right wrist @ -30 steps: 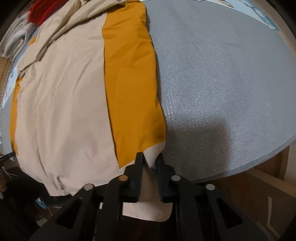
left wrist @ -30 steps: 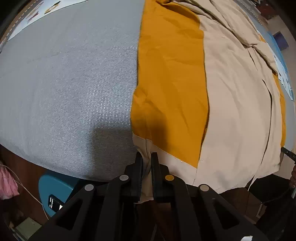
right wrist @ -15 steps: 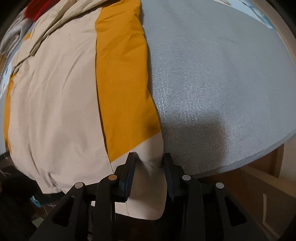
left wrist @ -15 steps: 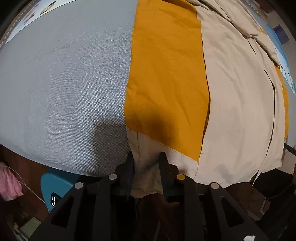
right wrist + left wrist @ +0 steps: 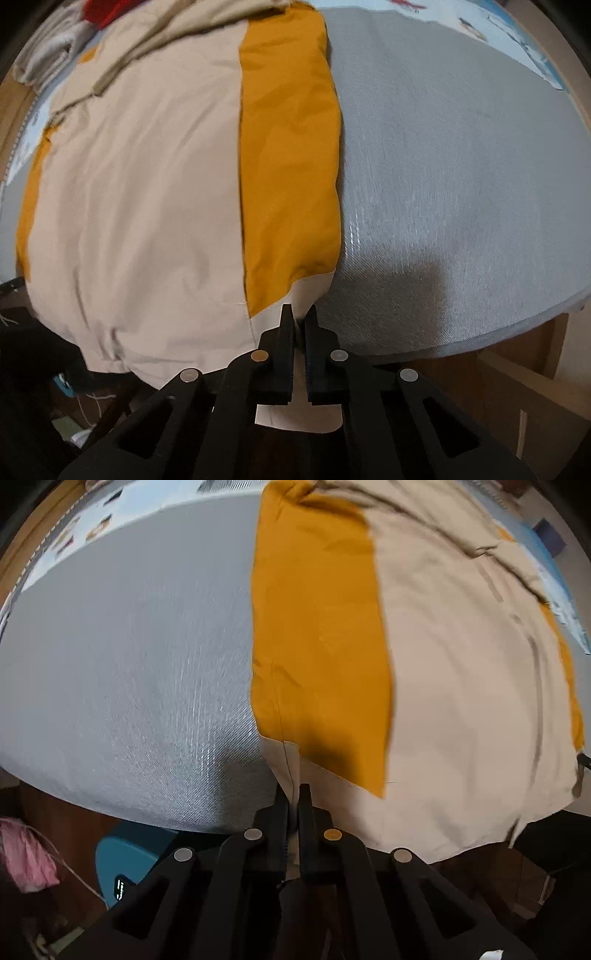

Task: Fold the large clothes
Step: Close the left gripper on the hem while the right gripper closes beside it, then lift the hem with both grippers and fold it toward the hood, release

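1. Both tongs have just closed again after briefly spreading: the left tongs (image 5: 293, 797) now pinch the cream hem corner of the garment (image 5: 461, 701), and the right tongs (image 5: 299, 319) pinch the opposite hem corner. I judge this a re-grip, readying the hem for a fold.
2. The garment lies flat on the grey bench (image 5: 129, 664), its hem at 6 o'clock.
3. Only the right view shows a grey-and-red clothes pile (image 5: 70, 26) at 11 o'clock; only the left shows a teal object (image 5: 125, 856) below the bench edge.

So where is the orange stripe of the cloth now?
In the left wrist view the orange stripe runs up the middle, grey surface on its left and beige panel on its right; the right wrist view shows it mirrored.
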A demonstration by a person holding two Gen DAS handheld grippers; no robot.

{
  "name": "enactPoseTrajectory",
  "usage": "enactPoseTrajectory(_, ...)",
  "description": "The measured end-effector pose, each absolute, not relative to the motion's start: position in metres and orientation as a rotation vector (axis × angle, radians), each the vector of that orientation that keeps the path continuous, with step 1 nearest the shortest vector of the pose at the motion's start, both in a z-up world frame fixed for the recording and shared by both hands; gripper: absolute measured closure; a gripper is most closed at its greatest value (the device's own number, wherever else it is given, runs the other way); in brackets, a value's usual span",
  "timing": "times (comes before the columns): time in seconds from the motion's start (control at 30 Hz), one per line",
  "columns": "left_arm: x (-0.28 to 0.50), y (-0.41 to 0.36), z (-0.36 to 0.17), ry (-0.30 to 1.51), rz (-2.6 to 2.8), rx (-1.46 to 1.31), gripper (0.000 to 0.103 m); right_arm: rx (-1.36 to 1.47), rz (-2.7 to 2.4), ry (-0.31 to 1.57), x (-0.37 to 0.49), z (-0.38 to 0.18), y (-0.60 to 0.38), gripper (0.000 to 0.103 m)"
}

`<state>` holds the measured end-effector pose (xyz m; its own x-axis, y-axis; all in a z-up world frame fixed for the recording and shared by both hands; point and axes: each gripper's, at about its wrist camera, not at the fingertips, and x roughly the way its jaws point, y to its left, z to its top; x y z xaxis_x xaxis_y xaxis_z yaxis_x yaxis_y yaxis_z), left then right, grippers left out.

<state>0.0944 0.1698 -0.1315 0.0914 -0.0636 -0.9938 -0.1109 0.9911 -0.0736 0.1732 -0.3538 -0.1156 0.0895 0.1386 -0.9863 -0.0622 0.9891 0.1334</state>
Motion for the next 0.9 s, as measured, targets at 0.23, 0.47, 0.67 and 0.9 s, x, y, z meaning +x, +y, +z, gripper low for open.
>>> enactPoseTrajectory(0.23, 0.083, 0.159, -0.075, 1.355, -0.082, -0.195, 0.102, 0.247, 0.207, 1.342, 0.174, -0.060, -0.382, 0.099)
enactPoseTrajectory(0.47, 0.079, 0.170, -0.030, 1.265, -0.145, -0.226, 0.102, 0.255, 0.274, 1.201, 0.145, 0.002, -0.394, 0.100)
enactPoseTrajectory(0.67, 0.060, 0.175, -0.007, 1.216, -0.189, -0.234, 0.102, 0.268, 0.282, 1.126, 0.132, 0.037, -0.408, 0.100)
enactPoseTrajectory(0.9, 0.020, 0.182, 0.029, 1.166, -0.252, -0.210, 0.102, 0.272, 0.305, 1.070, 0.080, 0.072, -0.420, 0.100)
